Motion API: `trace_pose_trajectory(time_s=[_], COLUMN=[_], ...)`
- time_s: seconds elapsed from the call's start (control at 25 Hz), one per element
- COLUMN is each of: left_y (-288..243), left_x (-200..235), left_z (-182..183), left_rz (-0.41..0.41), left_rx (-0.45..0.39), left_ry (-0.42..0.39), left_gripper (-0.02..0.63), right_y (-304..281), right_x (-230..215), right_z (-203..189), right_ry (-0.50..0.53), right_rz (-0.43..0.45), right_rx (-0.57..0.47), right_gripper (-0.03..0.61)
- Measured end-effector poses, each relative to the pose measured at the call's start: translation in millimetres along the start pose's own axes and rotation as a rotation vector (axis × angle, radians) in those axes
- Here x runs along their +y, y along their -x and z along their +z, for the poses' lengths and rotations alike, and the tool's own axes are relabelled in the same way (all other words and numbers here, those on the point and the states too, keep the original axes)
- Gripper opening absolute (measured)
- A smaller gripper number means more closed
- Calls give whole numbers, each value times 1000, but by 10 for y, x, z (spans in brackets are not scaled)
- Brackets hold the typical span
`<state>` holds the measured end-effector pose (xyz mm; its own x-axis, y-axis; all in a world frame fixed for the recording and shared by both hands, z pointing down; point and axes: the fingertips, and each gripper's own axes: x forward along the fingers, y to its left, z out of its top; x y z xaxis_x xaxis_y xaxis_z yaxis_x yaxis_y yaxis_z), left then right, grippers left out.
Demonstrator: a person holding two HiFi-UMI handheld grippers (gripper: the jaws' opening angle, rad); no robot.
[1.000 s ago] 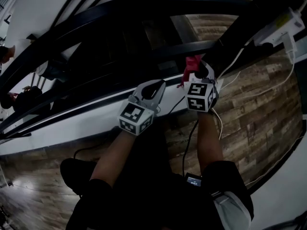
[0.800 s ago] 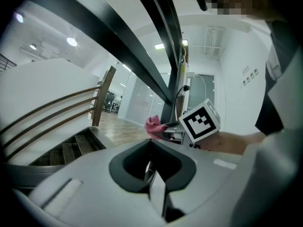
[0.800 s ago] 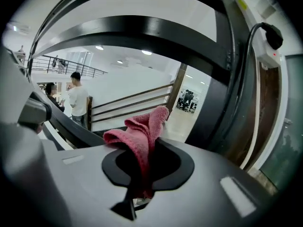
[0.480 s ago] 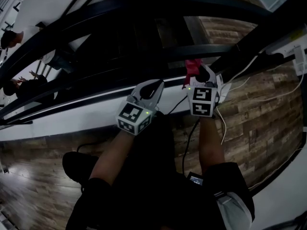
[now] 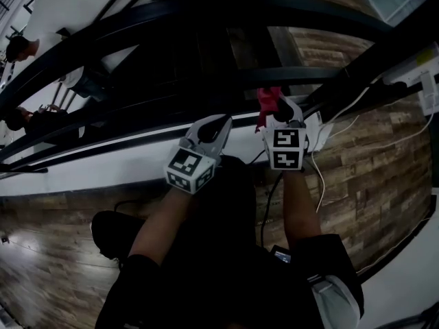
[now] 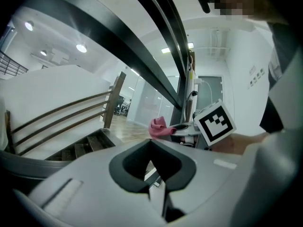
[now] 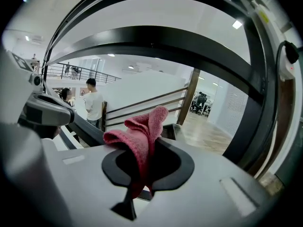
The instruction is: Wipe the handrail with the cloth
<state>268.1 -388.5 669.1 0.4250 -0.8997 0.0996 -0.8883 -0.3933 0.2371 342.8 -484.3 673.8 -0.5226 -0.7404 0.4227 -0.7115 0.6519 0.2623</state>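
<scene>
A pink-red cloth is pinched in my right gripper, which is shut on it; its folded top sticks up past the jaws. In the head view the cloth sits just under the lower black rail, with the right gripper right below that rail. The wide black handrail arcs across the top. My left gripper hangs to the left, shut and empty, below the rails. From the left gripper view the cloth and the right gripper's marker cube show ahead.
A white power strip with white cables lies on the wood floor at right. Stairs drop beyond the railing. People stand on the level below. A dark post rises at right.
Both grippers have drifted slightly left along the railing. The right one, with the cloth, sits a little higher toward the lower rail. The grip on the cloth is unchanged.
</scene>
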Motion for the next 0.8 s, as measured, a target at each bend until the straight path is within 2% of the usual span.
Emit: trace_pose_trajectory(time_s=[0.52,0.8], left_y=[417,638], left_x=[327,540], left_z=[-4,-36], left_rz=[69,130], left_rx=[-25,-48], left_ry=[-6,19], left_gripper=[-2,-2], right_y=[-61,-108], right_x=[414,768], right_z=[100,182], right_ry=[16,69], right_rz=[71,142], right_rx=[5,2], right_gripper=[44,44])
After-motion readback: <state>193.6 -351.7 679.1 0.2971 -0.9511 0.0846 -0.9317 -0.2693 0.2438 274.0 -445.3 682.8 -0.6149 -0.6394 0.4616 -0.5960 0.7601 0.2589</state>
